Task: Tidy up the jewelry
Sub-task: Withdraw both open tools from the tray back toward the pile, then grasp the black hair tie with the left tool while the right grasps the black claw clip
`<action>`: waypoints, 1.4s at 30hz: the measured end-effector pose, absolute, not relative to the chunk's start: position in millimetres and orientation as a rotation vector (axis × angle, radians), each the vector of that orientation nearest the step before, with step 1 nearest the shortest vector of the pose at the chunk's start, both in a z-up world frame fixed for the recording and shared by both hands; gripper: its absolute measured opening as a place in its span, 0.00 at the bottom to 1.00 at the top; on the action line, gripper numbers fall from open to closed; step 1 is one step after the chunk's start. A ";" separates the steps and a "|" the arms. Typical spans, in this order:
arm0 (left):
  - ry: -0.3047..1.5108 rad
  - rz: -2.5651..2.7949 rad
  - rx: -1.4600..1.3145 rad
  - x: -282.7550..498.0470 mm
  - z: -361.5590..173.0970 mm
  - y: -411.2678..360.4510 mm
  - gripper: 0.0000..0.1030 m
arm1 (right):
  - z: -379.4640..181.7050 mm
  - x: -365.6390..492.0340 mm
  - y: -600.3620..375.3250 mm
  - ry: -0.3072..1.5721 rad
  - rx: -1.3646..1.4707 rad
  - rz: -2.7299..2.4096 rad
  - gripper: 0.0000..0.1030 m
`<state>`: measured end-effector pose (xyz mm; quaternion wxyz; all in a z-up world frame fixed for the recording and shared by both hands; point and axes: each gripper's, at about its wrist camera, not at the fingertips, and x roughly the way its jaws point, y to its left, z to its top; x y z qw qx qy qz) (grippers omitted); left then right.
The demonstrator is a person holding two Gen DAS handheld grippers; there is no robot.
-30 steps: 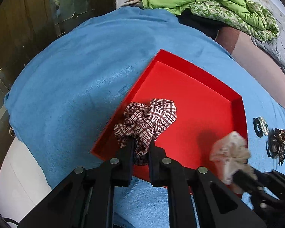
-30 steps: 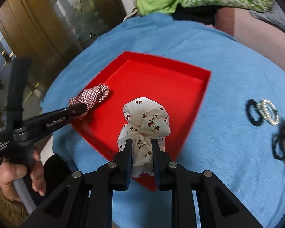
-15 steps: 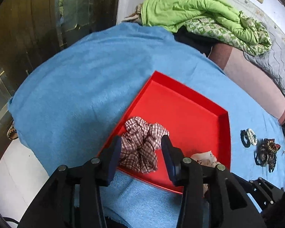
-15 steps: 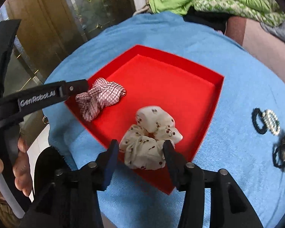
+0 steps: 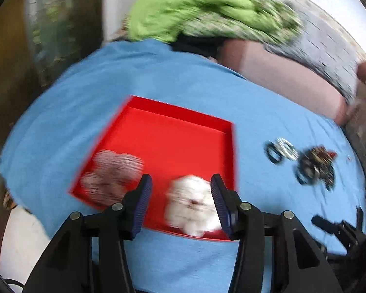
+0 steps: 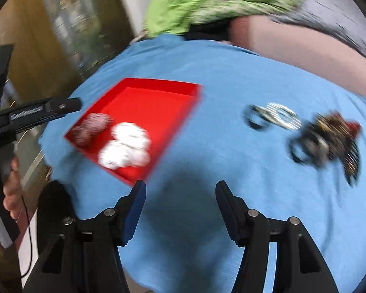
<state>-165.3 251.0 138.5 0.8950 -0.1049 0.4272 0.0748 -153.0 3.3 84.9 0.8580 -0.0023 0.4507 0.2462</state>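
Observation:
A red tray (image 5: 173,136) (image 6: 156,97) lies on the blue cloth. In it lie a plaid scrunchie (image 5: 111,173) (image 6: 91,128) at the near left and a white cherry-print scrunchie (image 5: 192,206) (image 6: 125,145) beside it. My left gripper (image 5: 180,197) is open and empty above the tray's near edge. My right gripper (image 6: 180,201) is open and empty over bare cloth right of the tray. A black ring and a pearl ring (image 5: 281,150) (image 6: 272,117) and a dark heap of jewelry (image 5: 316,167) (image 6: 329,139) lie on the cloth to the right. Both views are blurred.
A green blanket (image 5: 207,7) (image 6: 219,0) and a pink cushion (image 5: 280,75) lie beyond the blue cloth (image 5: 207,73) (image 6: 219,73). A wooden door (image 6: 36,36) stands at the left. The cloth's left edge drops off to the floor (image 5: 24,232).
Both grippers opened and let go of their scrunchies, which now lie in the tray. Both grippers have drawn back and swung right, toward the loose jewelry.

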 end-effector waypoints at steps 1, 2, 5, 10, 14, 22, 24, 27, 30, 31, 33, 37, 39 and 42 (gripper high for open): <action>0.901 0.114 -0.212 -160.5 135.2 237.8 0.47 | 82.9 -152.2 -11.5 0.951 0.013 0.489 0.62; 0.915 0.078 -0.206 -156.4 131.9 225.7 0.47 | 79.7 -150.0 -32.9 0.955 0.037 0.447 0.62; 0.952 -0.026 -0.180 -139.9 121.7 185.3 0.47 | 74.1 -144.4 -80.5 0.961 0.093 0.351 0.62; 1.001 -0.176 -0.140 -107.7 103.8 122.7 0.47 | 70.3 -131.0 -150.6 0.943 0.198 0.220 0.62; 1.017 -0.258 -0.089 -79.0 87.6 78.8 0.47 | 68.6 -114.7 -182.1 0.919 0.266 0.162 0.62; 1.045 -0.329 -0.027 -16.5 56.6 27.3 0.46 | 58.1 -67.0 -226.8 0.882 0.378 0.108 0.54; 1.058 -0.348 -0.037 -4.2 49.5 22.3 0.46 | 54.2 -55.4 -231.9 0.886 0.398 0.109 0.49; 1.079 -0.355 -0.039 10.8 38.4 15.7 0.39 | 46.1 -35.5 -235.0 0.898 0.407 0.109 0.42; 1.105 -0.373 -0.041 18.3 27.3 10.5 0.32 | 37.9 -22.1 -235.6 0.916 0.430 0.117 0.37; 1.110 -0.380 -0.043 19.2 24.7 9.6 0.32 | 34.4 -16.8 -235.6 0.924 0.440 0.119 0.36; 1.100 -0.384 -0.042 19.0 23.4 8.5 0.32 | 29.6 -11.3 -237.0 0.935 0.455 0.122 0.36; 1.105 -0.409 -0.060 19.5 23.2 7.7 0.10 | 19.9 -6.0 -236.9 0.957 0.488 0.133 0.22; 1.126 -0.426 -0.085 20.2 22.0 6.9 0.07 | 20.2 -7.6 -236.8 0.952 0.503 0.140 0.11; 1.132 -0.415 -0.088 12.4 26.5 7.6 0.07 | 25.8 -14.4 -234.4 0.944 0.512 0.148 0.05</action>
